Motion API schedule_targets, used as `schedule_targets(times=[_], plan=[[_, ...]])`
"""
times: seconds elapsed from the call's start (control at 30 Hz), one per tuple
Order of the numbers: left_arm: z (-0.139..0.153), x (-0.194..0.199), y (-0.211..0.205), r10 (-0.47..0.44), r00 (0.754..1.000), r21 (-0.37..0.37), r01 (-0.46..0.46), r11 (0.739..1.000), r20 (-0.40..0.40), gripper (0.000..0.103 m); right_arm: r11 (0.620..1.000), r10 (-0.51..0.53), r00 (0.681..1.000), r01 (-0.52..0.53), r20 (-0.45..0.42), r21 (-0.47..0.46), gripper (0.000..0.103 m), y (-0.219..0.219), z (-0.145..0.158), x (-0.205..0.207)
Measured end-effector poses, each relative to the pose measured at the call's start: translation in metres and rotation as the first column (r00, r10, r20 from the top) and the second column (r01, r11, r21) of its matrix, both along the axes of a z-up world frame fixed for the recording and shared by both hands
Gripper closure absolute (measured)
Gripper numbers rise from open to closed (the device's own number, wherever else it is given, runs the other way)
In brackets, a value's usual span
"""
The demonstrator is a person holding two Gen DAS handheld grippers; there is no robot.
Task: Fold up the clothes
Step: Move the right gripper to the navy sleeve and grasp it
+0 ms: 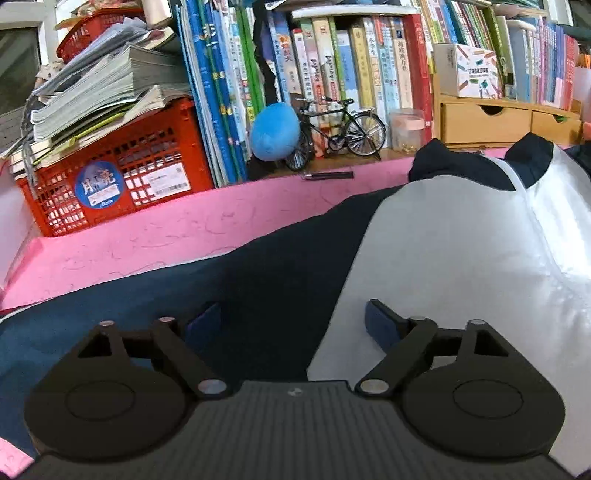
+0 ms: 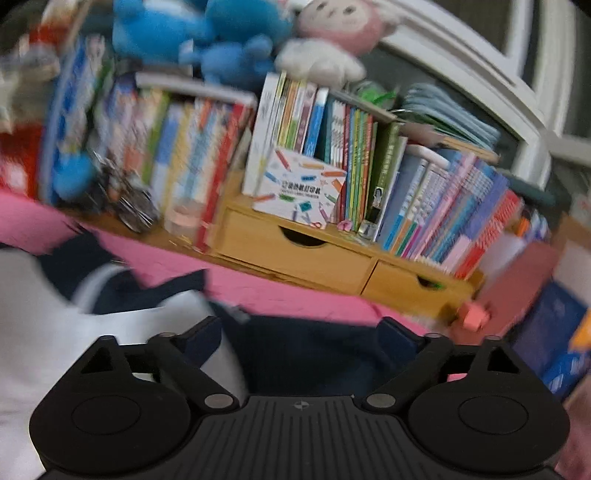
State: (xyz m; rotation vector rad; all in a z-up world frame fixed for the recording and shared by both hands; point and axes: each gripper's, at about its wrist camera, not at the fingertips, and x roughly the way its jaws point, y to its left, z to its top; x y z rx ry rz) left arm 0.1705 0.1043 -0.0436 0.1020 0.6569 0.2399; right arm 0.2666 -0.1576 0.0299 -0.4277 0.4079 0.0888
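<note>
Lying on the pink surface (image 1: 155, 236): navy-and-white jacket (image 1: 461, 258), sleeve spread left. Left hand-held gripper (image 1: 293, 325) and right hand-held gripper (image 2: 301, 332) both wide open, empty. Only the right view, blurred, shows plush toys (image 2: 207, 33) atop the books.

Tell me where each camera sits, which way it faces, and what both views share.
Left wrist: on the left gripper, level, low over the navy and white jacket on the pink mat, facing the bookshelf; its open fingers show.
Right wrist: on the right gripper, tilted and motion-blurred, over the jacket's navy sleeve, facing the wooden drawer unit; open fingers show.
Shared: jacket, mat, drawer unit, model bicycle.
</note>
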Motion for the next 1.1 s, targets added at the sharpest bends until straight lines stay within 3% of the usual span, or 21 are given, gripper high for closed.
schedule_targets(times=[0.07, 0.13, 0.17, 0.23, 0.27, 0.3, 0.37, 0.47, 0.57, 0.63, 0.73, 0.77, 0.8, 0.87, 1.0, 1.1], plan=[[0.0, 0.001, 0.002, 0.02, 1.0, -0.001, -0.02, 1.0, -0.005, 0.003, 0.999, -0.021, 0.998, 0.018, -0.054, -0.051, 0.017, 0.007, -0.005, 0.039], [0.0, 0.0, 0.003, 0.029, 1.0, -0.004, -0.029, 1.0, -0.009, 0.002, 1.0, 0.011, 0.977, -0.009, -0.215, 0.011, 0.017, 0.009, -0.018, 0.073], [0.001, 0.001, 0.003, 0.029, 1.0, -0.004, -0.029, 1.0, -0.009, 0.002, 1.0, 0.007, 0.956, -0.001, -0.294, 0.019, 0.02, 0.013, -0.029, 0.087], [0.001, 0.001, 0.003, 0.028, 1.0, -0.006, -0.028, 1.0, -0.01, 0.002, 1.0, 0.0, 0.945, 0.008, -0.328, 0.024, 0.033, 0.012, -0.042, 0.096], [0.0, 0.002, 0.002, 0.028, 1.0, -0.008, -0.028, 1.0, -0.01, 0.002, 0.999, -0.025, 0.956, 0.033, -0.291, 0.02, 0.065, 0.007, -0.037, 0.091], [0.0, 0.003, 0.004, 0.028, 1.0, -0.013, -0.028, 1.0, -0.011, 0.002, 0.998, -0.051, 0.966, 0.057, -0.253, 0.017, 0.091, 0.001, -0.032, 0.086], [0.0, 0.003, 0.005, 0.028, 1.0, -0.023, -0.029, 0.999, -0.013, 0.002, 0.994, -0.104, 0.979, 0.108, -0.177, 0.012, 0.091, -0.011, -0.021, 0.075], [0.0, 0.003, 0.006, 0.03, 0.999, -0.03, -0.03, 0.999, -0.013, 0.001, 0.97, -0.242, 0.969, 0.241, -0.057, -0.028, 0.091, -0.054, -0.004, 0.055], [0.0, 0.003, 0.004, 0.03, 0.999, -0.026, -0.031, 0.999, -0.013, 0.001, 0.883, -0.458, 0.888, 0.458, 0.026, -0.105, 0.091, -0.113, -0.003, 0.039], [0.0, 0.002, 0.004, 0.031, 0.999, -0.023, -0.031, 0.999, -0.013, 0.001, 0.833, -0.546, 0.837, 0.545, 0.012, -0.098, 0.091, -0.147, -0.003, 0.022], [0.0, 0.002, 0.003, 0.031, 0.999, -0.019, -0.032, 0.999, -0.013, 0.001, 0.804, -0.592, 0.805, 0.586, -0.042, -0.101, 0.087, -0.179, -0.011, -0.001], [0.0, 0.002, 0.003, 0.032, 0.999, -0.018, -0.032, 0.999, -0.013, 0.001, 0.79, -0.61, 0.791, 0.602, -0.048, -0.114, 0.08, -0.186, -0.015, -0.009], [0.0, 0.002, 0.003, 0.033, 0.999, -0.018, -0.034, 0.999, -0.013, 0.001, 0.776, -0.628, 0.775, 0.618, -0.065, -0.127, 0.065, -0.192, -0.02, -0.014], [-0.001, 0.002, 0.004, 0.035, 0.999, -0.019, -0.035, 0.999, -0.014, 0.0, 0.754, -0.655, 0.747, 0.635, -0.113, -0.168, 0.046, -0.204, -0.032, -0.023], [-0.001, 0.002, 0.003, 0.035, 0.999, -0.012, -0.035, 0.999, -0.013, 0.0, 0.759, -0.645, 0.76, 0.627, -0.078, -0.174, 0.026, -0.201, -0.024, -0.048], [-0.001, 0.002, 0.001, 0.036, 0.999, 0.001, -0.036, 0.999, -0.012, 0.0, 0.786, -0.616, 0.787, 0.617, 0.048, -0.042, 0.011, -0.184, 0.01, -0.068]])
